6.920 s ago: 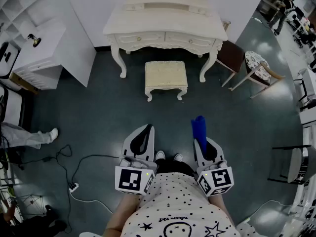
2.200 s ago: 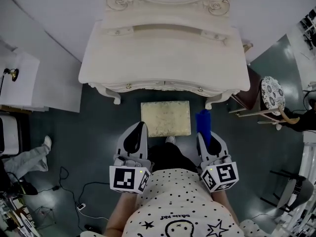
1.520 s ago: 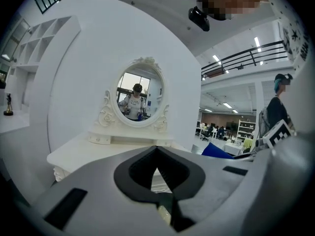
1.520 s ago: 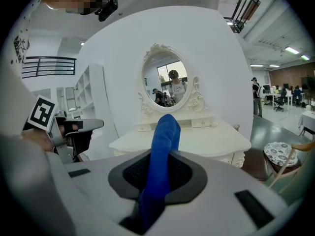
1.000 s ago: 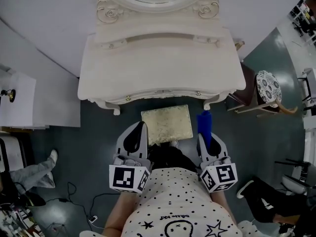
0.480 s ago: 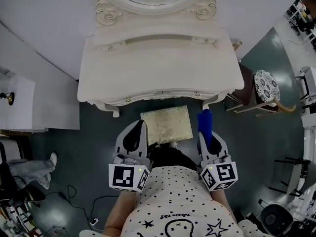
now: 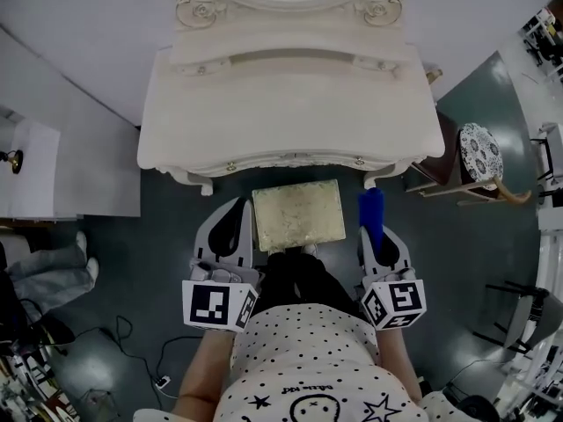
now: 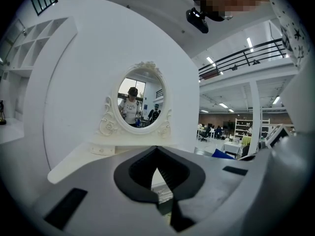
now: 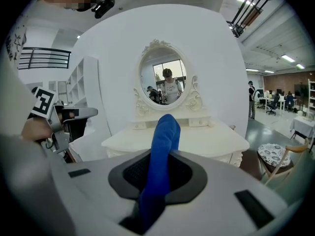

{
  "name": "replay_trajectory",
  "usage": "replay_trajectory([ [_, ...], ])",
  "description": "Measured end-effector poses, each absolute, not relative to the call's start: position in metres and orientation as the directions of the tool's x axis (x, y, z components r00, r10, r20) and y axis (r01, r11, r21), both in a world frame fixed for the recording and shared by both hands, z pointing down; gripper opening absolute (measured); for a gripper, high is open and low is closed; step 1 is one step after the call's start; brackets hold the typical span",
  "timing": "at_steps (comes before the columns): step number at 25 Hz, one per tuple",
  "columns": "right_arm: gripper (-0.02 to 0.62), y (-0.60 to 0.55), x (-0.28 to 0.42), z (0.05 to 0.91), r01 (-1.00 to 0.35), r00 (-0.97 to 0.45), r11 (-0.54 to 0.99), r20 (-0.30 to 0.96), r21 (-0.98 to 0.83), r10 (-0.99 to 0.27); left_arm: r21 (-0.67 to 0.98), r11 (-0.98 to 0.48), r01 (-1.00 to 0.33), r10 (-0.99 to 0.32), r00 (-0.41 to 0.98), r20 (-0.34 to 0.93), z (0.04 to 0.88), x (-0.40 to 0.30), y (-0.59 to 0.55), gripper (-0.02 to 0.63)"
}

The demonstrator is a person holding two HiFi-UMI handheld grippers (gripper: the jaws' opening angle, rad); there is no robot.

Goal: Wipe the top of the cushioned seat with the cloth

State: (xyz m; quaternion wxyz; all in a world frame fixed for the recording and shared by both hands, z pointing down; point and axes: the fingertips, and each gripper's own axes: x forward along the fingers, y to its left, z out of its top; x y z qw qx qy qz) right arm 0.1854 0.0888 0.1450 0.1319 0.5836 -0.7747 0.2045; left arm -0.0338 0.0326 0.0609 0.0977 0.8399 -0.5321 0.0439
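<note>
Cream square cushioned seat (image 7: pixel 299 215), top not yet wiped. Right gripper (image 7: pixel 376 237), just right of seat, clamps blue cloth (image 7: pixel 371 211) upright, ready for wiping. Left gripper (image 7: pixel 230 229), left of seat: jaws seemingly together, empty.

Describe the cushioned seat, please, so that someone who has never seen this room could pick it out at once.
Find the large cream dressing table against the white wall. On the dark floor at its front edge stands the cushioned seat, a small stool. Its pale, finely patterned top is rectangular, unlike the round patterned chair seat further right.
</note>
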Motion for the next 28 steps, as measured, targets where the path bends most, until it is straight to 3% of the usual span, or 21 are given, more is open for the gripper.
replay_trajectory([
  [10, 0.063, 0.057, 0.171, 0.224, -0.965, -0.258, 0.234, 0.56, -0.115, -0.788, 0.155, -0.417, -0.896, -0.854, 0.444, 0.27, 0.135, -0.05, 0.011, -0.003],
  [16, 0.063, 0.04, 0.157, 0.316, -0.961, -0.258, 0.253, 0.668, -0.108, -0.698, 0.219, -0.467, -0.857, -0.775, 0.516, 0.365, 0.21, -0.046, 0.016, -0.003],
  [28, 0.063, -0.004, 0.194, 0.505, -0.991, -0.105, 0.126, 0.803, -0.038, -0.586, 0.304, -0.378, -0.874, -0.731, 0.484, 0.481, 0.314, -0.053, 0.04, -0.003],
])
